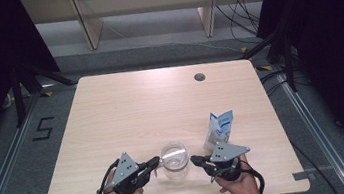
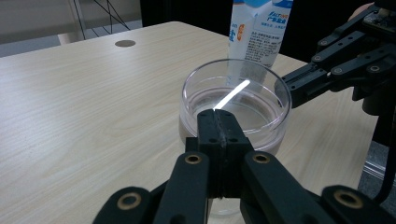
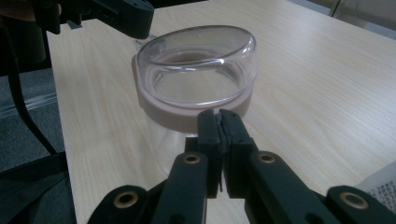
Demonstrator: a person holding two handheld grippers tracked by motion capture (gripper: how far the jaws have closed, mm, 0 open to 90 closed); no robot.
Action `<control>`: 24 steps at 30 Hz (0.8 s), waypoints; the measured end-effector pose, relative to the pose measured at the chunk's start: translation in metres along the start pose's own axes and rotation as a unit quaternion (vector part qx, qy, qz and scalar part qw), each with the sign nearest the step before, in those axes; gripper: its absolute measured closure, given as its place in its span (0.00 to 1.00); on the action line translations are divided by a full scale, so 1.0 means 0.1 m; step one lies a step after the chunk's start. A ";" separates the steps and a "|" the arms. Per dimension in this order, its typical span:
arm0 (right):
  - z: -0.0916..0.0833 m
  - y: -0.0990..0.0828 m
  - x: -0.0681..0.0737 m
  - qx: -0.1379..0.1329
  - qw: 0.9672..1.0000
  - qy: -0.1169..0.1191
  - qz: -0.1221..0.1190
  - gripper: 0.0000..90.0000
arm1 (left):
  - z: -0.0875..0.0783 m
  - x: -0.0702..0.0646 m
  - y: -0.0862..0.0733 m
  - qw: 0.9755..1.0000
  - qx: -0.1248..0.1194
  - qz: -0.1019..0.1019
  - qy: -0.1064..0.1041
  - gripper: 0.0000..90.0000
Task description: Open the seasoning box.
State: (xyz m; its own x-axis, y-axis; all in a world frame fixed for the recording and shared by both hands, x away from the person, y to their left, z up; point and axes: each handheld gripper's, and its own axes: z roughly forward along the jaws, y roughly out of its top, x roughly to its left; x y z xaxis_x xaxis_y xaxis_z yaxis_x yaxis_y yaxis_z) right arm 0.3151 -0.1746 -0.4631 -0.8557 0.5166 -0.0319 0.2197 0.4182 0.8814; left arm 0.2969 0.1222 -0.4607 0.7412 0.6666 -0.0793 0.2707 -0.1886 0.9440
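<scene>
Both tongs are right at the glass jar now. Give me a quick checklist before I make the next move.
1. Left tongs shut, tips at the near rim of the glass jar: ok.
2. Right tongs shut, tips at the jar's pinkish band on the opposite side: ok.
3. Either tongs actually gripping the jar's rim or wall: cannot tell.
4. Jar upright on the table: ok.
5. Jar's glass lid seated level: not ok; in the right gripper view it sits tilted.
6. Milk carton upright and apart from the jar, just beyond the right tongs: ok, though close to that hand.
</scene>
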 end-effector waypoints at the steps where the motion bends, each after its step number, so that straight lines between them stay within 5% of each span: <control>1: 0.01 0.01 0.00 0.002 1.000 0.001 0.000 0.98 | 0.00 0.00 0.00 1.000 -0.002 -0.002 0.000 0.99; 24: 0.05 0.09 -0.01 0.001 1.000 0.003 -0.007 0.99 | 0.00 0.00 -0.02 1.000 -0.010 -0.004 -0.008 0.99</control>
State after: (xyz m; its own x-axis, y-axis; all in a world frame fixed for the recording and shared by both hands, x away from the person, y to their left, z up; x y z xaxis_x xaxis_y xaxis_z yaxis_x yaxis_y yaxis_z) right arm 0.3200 -0.1673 -0.4577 -0.8618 0.5056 -0.0415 0.2080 0.4269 0.8801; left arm 0.2966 0.1229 -0.4630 0.7486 0.6565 -0.0925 0.2651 -0.1686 0.9494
